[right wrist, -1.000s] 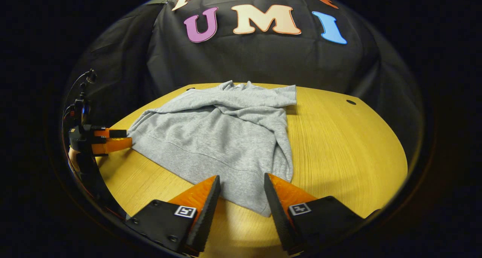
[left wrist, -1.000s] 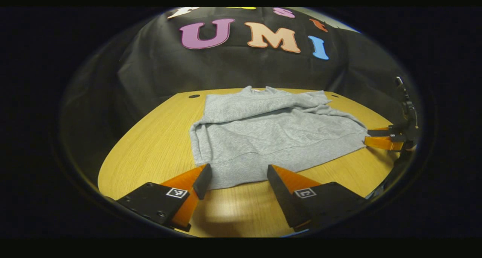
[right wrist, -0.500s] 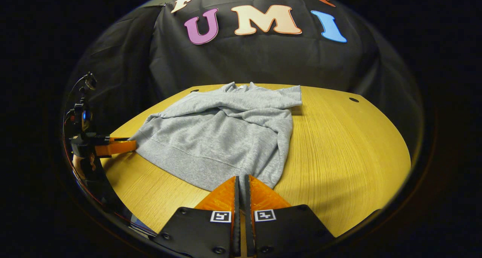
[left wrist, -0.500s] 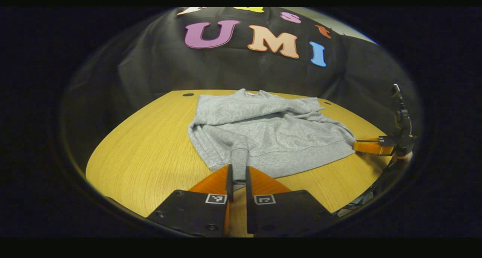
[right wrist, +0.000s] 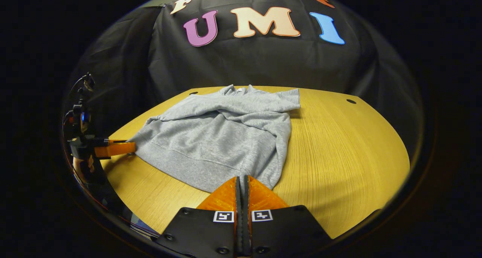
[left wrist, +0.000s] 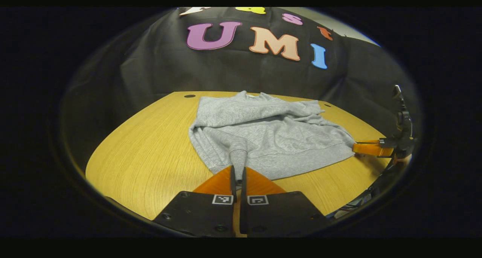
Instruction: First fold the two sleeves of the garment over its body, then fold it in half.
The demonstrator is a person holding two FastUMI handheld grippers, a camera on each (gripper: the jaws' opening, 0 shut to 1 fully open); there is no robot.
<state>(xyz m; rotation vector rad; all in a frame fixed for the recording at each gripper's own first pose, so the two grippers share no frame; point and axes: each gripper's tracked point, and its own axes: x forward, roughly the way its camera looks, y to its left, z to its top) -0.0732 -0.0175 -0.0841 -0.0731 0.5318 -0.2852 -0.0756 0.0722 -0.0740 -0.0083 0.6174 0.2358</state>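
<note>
Pinching the garment's (left wrist: 263, 133) hem with left tongs (left wrist: 237, 175) and right tongs (right wrist: 243, 182), spread a second ago, so the half-fold can begin.

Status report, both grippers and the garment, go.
Left gripper shut on sweatshirt hem corner. Right gripper shut on the opposite hem corner. Sweatshirt flat on table, sleeves folded over body. Nothing in the way.
</note>
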